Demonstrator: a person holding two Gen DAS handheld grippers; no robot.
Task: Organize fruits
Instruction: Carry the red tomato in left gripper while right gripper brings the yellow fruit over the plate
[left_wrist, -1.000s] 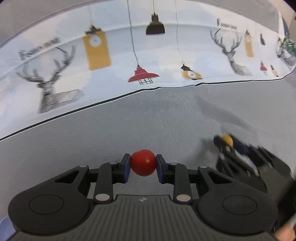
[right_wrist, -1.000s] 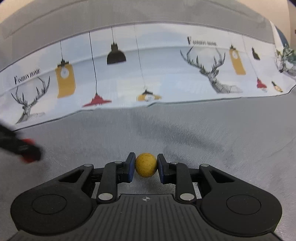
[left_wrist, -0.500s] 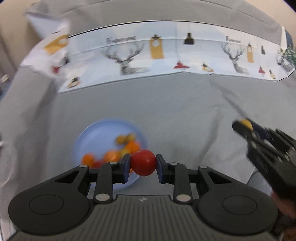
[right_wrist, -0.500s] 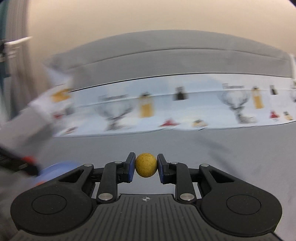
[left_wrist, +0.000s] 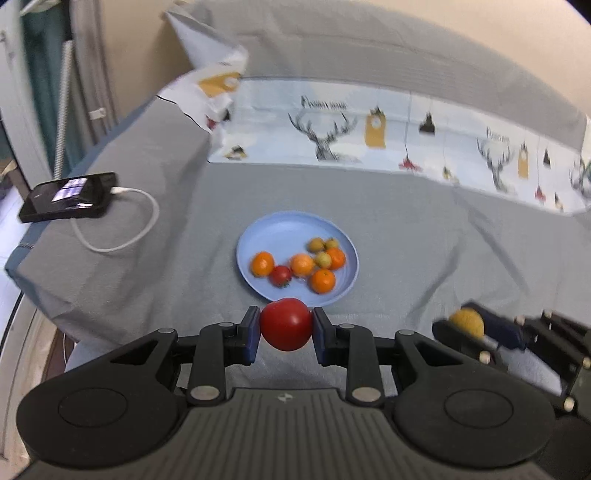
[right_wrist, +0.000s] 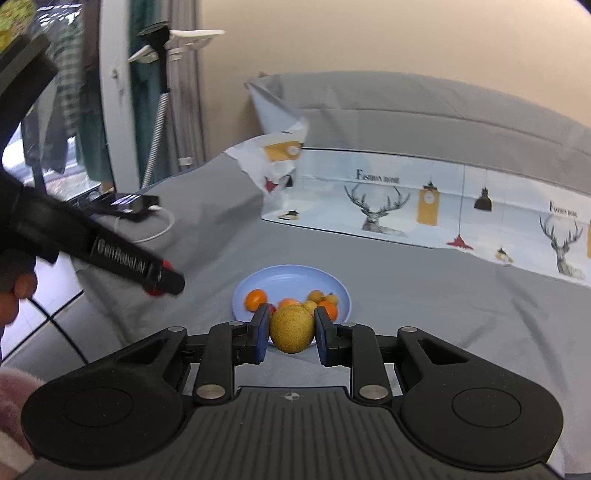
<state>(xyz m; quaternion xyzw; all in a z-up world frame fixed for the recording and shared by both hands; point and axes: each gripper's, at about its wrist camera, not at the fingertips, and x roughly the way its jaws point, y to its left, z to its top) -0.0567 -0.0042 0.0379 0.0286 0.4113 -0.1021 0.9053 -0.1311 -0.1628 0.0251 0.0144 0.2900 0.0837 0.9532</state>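
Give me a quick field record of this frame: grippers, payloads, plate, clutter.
left hand-held gripper: shut on red tomato
right hand-held gripper: shut on yellow fruit
blue plate: on grey cloth, holds oranges, a small tomato and small yellow fruits
phone: left of plate, white cable plugged in
backdrop: printed deer sheet

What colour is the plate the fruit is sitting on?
Light blue. The plate shows best in the left wrist view, on the grey cloth.

A red tomato (left_wrist: 286, 324) and a speckled yellow fruit (right_wrist: 291, 328) are showing against a pale blue plate (left_wrist: 280, 229) of orange fruit on a grey bed (left_wrist: 424, 236).
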